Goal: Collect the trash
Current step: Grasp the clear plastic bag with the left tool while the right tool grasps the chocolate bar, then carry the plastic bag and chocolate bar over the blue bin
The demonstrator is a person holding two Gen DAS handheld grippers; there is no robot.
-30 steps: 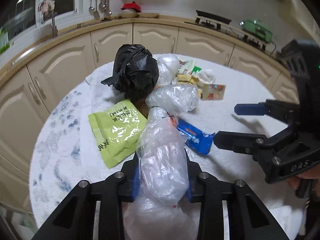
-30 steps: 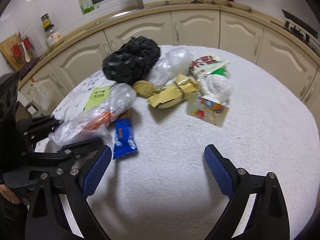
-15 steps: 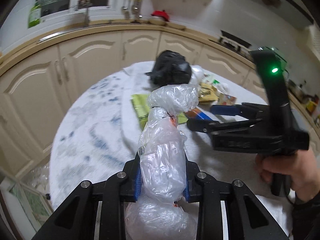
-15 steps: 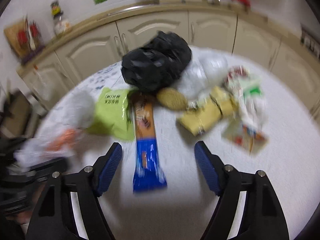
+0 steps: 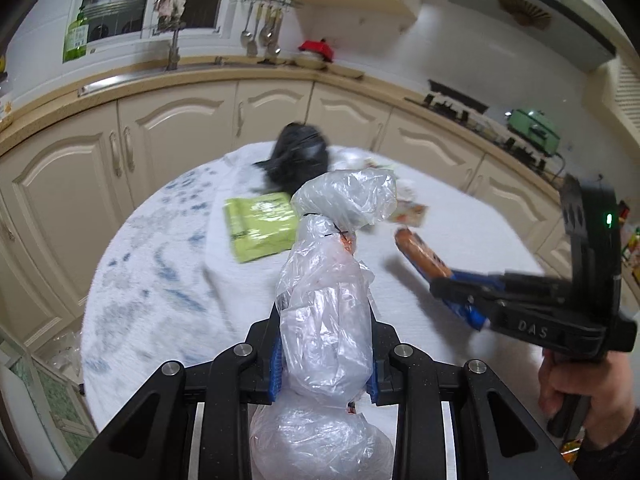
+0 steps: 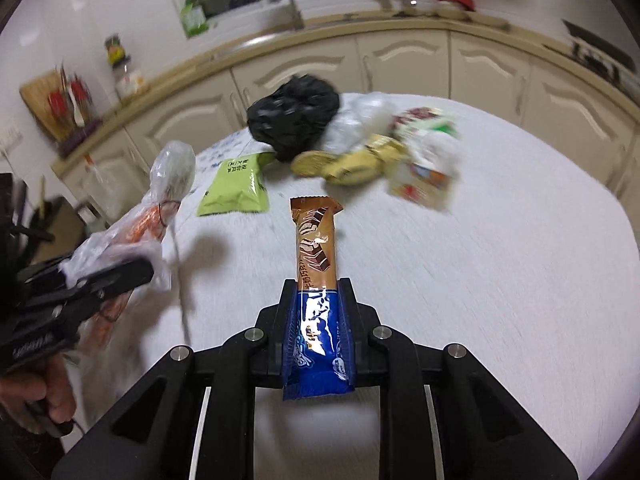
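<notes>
My left gripper (image 5: 324,364) is shut on a clear tied plastic bag (image 5: 328,288) and holds it above the round white table (image 5: 160,280); the bag also shows in the right wrist view (image 6: 160,200). My right gripper (image 6: 318,316) is shut on a brown and blue snack bar wrapper (image 6: 316,256), lifted off the table; it also shows in the left wrist view (image 5: 424,256). A black bag (image 6: 292,116), a green packet (image 6: 236,188), yellow wrappers (image 6: 356,164) and a small carton (image 6: 424,184) lie at the table's far side.
Cream cabinets (image 5: 180,136) and a counter curve behind the table. The table's left edge (image 5: 86,320) drops to the floor. The right gripper's body (image 5: 560,320) stands close to the right of the left gripper.
My right gripper has closed on the snack bar wrapper and lifted it. My left gripper has drawn back and risen with the clear bag.
</notes>
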